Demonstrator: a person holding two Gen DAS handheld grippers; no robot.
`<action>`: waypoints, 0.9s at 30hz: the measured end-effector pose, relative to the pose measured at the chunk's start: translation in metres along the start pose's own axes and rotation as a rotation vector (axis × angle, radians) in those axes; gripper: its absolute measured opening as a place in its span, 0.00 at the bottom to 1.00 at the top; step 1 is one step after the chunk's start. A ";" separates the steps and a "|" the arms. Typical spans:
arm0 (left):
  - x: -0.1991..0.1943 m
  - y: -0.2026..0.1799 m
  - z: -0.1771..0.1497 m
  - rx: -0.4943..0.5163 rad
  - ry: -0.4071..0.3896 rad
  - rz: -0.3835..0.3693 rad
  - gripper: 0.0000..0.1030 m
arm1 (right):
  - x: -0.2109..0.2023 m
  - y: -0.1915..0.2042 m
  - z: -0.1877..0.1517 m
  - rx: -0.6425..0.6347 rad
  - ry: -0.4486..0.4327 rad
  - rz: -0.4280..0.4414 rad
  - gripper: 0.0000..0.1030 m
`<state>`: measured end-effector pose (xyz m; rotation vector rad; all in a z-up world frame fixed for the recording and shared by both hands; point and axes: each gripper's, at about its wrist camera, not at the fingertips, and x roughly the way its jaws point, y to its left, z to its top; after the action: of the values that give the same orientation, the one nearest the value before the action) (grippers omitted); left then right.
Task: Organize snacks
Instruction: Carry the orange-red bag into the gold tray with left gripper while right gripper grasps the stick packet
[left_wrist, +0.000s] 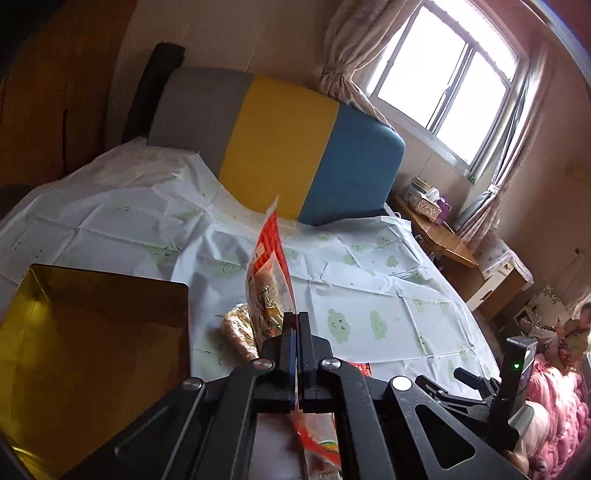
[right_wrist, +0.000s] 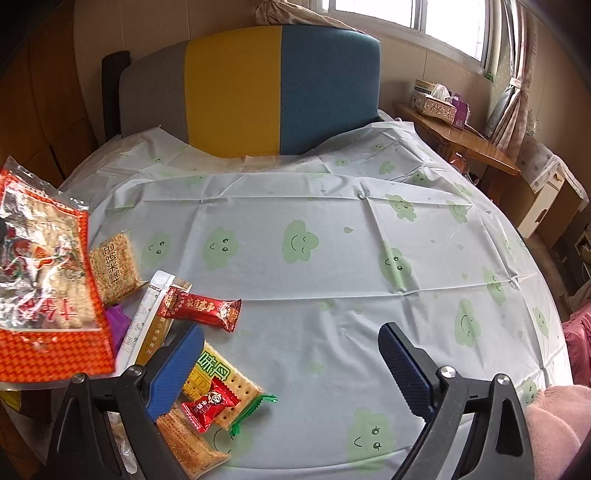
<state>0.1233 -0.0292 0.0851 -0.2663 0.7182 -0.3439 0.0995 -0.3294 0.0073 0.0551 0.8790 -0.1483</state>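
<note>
My left gripper is shut on a large orange-and-clear snack bag, held edge-on above the table. The same bag hangs at the left of the right wrist view. An open gold box stands just left of it. My right gripper is open and empty above the tablecloth. Near its left finger lie a rice cracker pack, a long red candy, a stick sachet, a green-edged cracker pack, a small red candy and a brown biscuit pack.
The round table wears a pale cloth with green clouds. A grey, yellow and blue headboard stands behind it. A wooden desk with a tissue box is at the right. Pink fabric lies at the near right edge.
</note>
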 end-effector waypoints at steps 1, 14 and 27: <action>-0.009 0.004 0.001 0.008 -0.010 0.012 0.00 | 0.000 0.000 0.000 0.002 -0.001 0.000 0.94; -0.065 0.102 -0.017 -0.087 -0.009 0.196 0.00 | 0.001 0.002 -0.003 0.029 0.024 0.101 0.88; -0.073 0.193 -0.040 -0.229 0.006 0.476 0.29 | 0.007 0.020 -0.011 -0.014 0.078 0.129 0.82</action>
<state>0.0864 0.1703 0.0312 -0.3006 0.8022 0.1920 0.0985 -0.3096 -0.0057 0.1044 0.9511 -0.0192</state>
